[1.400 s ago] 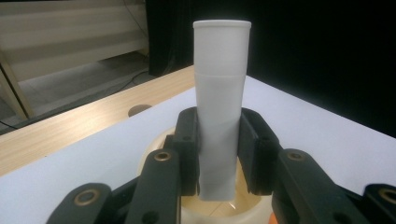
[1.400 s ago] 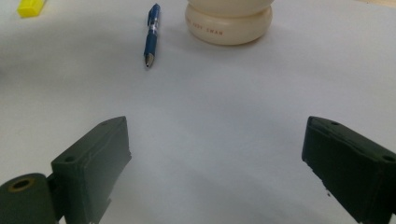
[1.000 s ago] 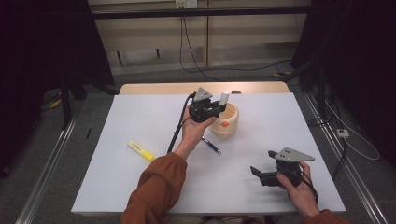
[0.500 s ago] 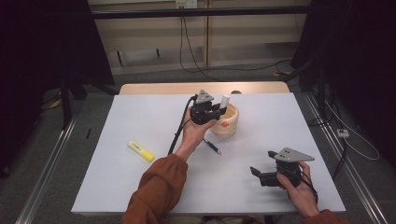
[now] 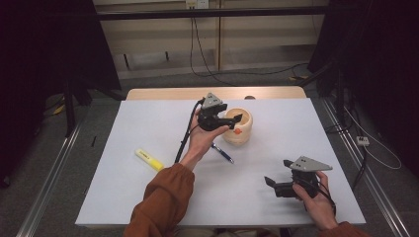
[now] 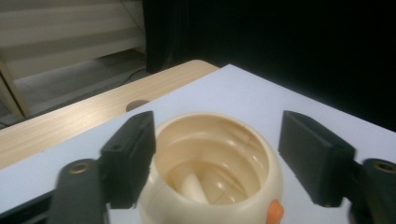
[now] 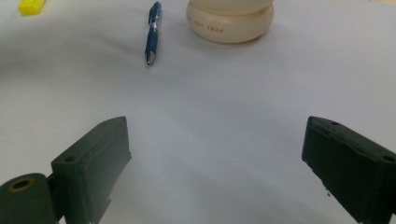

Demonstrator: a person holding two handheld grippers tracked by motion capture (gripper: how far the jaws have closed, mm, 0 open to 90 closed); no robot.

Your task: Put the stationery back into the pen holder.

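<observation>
A cream round cup (image 5: 238, 129) with an orange spot stands on the white table (image 5: 148, 128), right of centre at the back. My left gripper (image 5: 235, 119) hovers open over the cup's left rim. In the left gripper view its two jaws flank the cup's mouth (image 6: 212, 161) without touching it. A pale stick-shaped item (image 6: 190, 183) lies inside the cup. A blue pen (image 5: 223, 153) lies on the table just in front of the cup. My right gripper (image 5: 270, 182) is held low at the front right, open and empty, its jaws pointing left toward the pen (image 7: 153, 31).
A yellow highlighter (image 5: 149, 159) lies left of centre, its end at the top left of the right gripper view (image 7: 31, 5). A bare wooden strip (image 5: 173, 93) runs along the table's far edge. The left gripper's cable (image 5: 184, 140) trails along the forearm.
The left gripper held a pale item above the cup a second ago. Its jaws now stand open and the item lies inside the cup. The right gripper stayed put.
</observation>
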